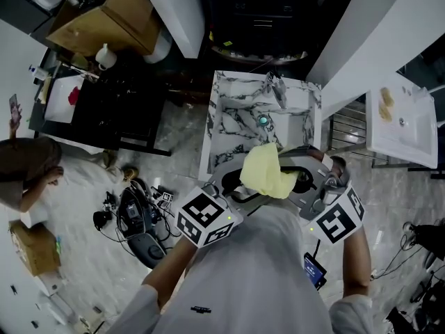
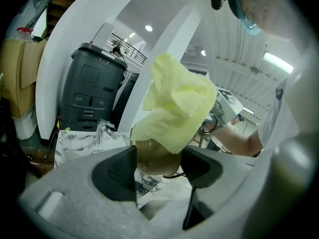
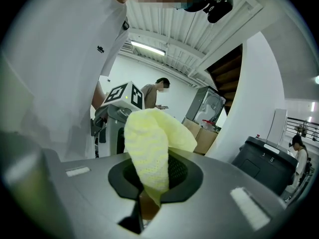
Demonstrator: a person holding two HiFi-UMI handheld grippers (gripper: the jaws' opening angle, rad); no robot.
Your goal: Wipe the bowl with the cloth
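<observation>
We see the pale yellow knitted cloth bunched into a loose, crumpled mound; its weave shows as fine ribs in the right gripper view. It sits between the two claws, draped over the top of the brown translucent bowl, a small rounded vessel that looks amber where light passes through it. The left gripper has its jaws narrowed on either side of the bowl, gripping it, with the cloth heaped directly above them. The right gripper has its jaws pressed together on a fold of the cloth, which rises out of them. A brown sliver shows just beneath that fold, low between the jaws.

For print, we find only the square black-and-white markers on each gripper's cube. A small dark mark on the white shirt is too small to read.

The bowl shows plainly only in the left gripper view; in the head view the cloth covers it. The head view shows the white marble-veined basin just beyond both claws. The left gripper view catches only its corner and chrome tap, with a black wheeled bin farther beyond. The right gripper view shows another person standing well beyond the left gripper's cube.
</observation>
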